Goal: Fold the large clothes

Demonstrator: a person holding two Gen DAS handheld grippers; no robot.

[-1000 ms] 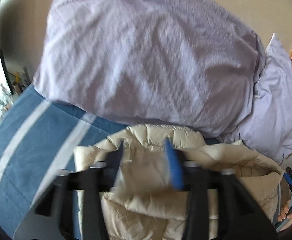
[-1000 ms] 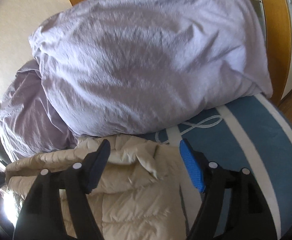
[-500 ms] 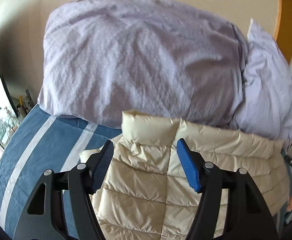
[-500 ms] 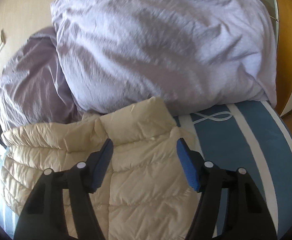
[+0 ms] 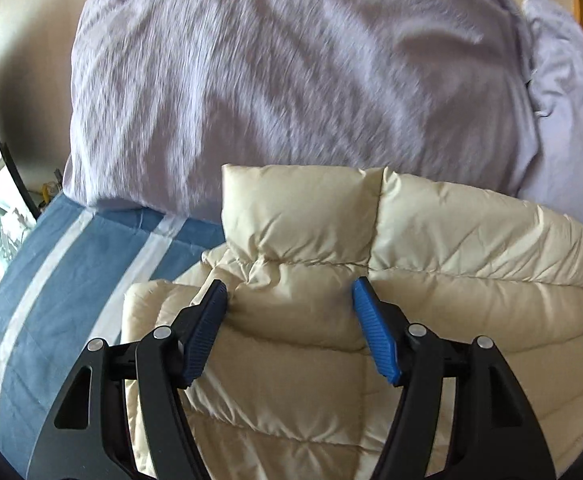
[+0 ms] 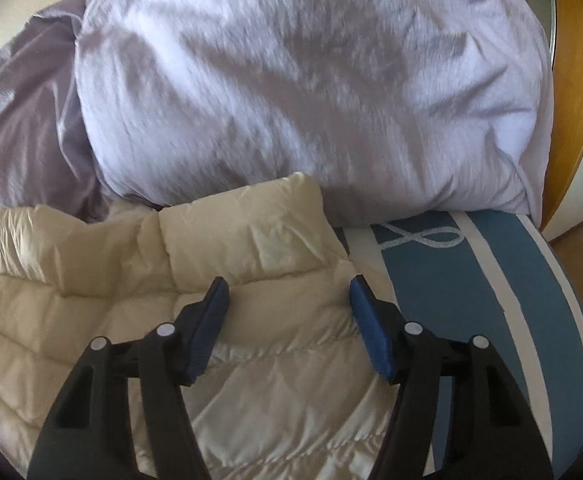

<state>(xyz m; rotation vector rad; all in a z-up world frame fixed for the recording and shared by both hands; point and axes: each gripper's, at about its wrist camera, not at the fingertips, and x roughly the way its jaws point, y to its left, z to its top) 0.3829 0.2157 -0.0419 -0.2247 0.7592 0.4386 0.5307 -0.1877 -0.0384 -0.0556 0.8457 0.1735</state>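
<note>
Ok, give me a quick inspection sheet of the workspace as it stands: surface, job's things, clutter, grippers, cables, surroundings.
Surface: blue bedspread with white stripes, on a bed.
Job's things: cream puffer jacket lying on the bedspread, collar standing up against the bedding.
Clutter: big lilac duvet piled behind the jacket; a second, darker lilac heap beside it.
Grippers: left gripper open, pads either side of the jacket just below the collar; right gripper open over the jacket's other collar end, its jaws closed in a little a moment ago.
Cables: nothing seen; only a white loop pattern on the bedspread.
Surroundings: beige wall, wooden frame, small items too blurred to name at the left edge.
</note>
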